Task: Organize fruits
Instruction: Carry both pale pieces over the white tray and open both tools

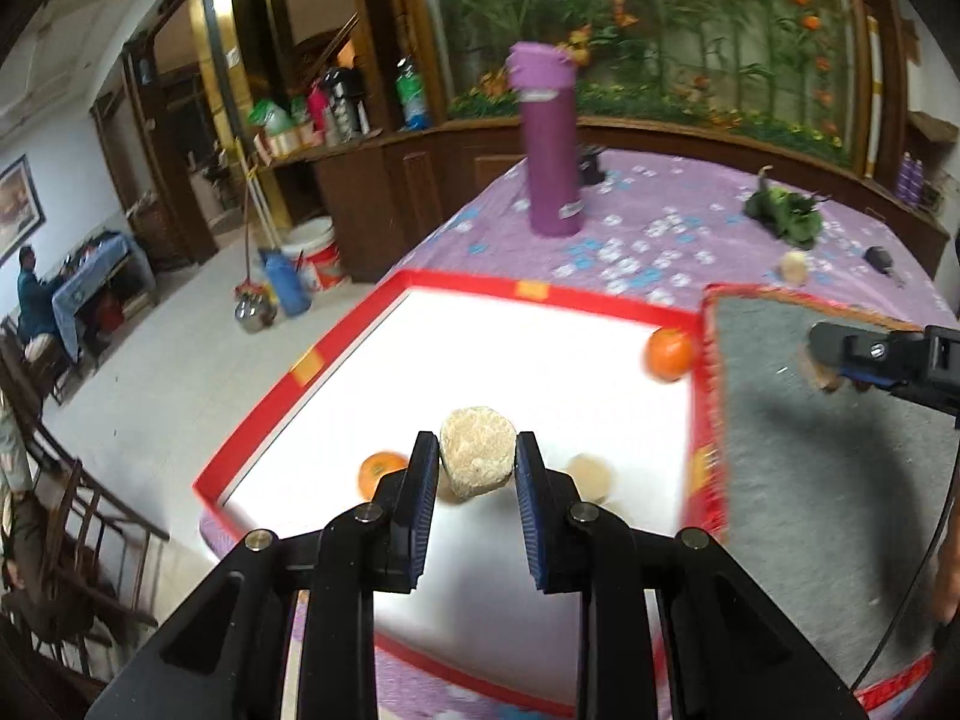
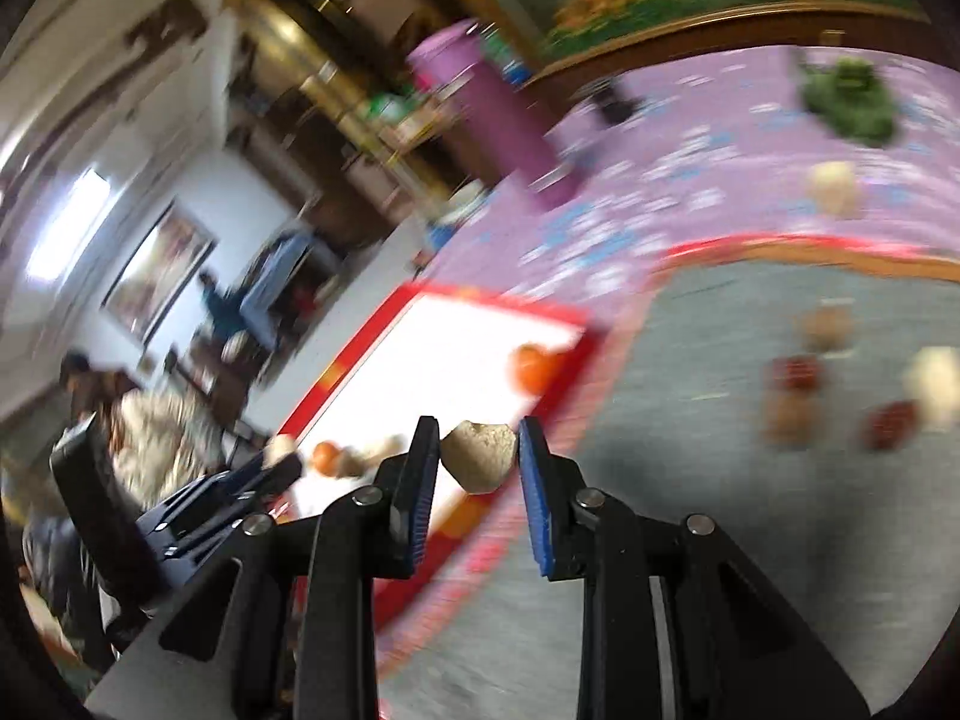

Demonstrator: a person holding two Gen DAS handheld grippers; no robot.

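Observation:
My left gripper [image 1: 476, 445] is shut on a rough beige fruit [image 1: 477, 461] above the white, red-rimmed tray [image 1: 336, 354]. In that tray lie two oranges [image 1: 669, 353] [image 1: 379, 471] and a pale fruit [image 1: 591, 476]. My right gripper [image 2: 479, 431] is shut on a beige fruit [image 2: 480, 457] near the border between the white tray [image 2: 360, 348] and the grey tray [image 2: 720, 540]. Blurred brown, red and pale fruits [image 2: 792, 375] lie in the grey tray. In the left wrist view the right gripper [image 1: 823, 367] hovers over the grey tray [image 1: 810, 510].
Both trays rest on a purple flowered cloth [image 1: 648, 228]. A tall purple bottle [image 1: 549, 144] stands behind the white tray. Farther back sit a green leafy bundle [image 1: 786, 213], a loose pale fruit [image 1: 795, 267] and a small black object [image 1: 879, 258]. The table's left edge drops to the floor.

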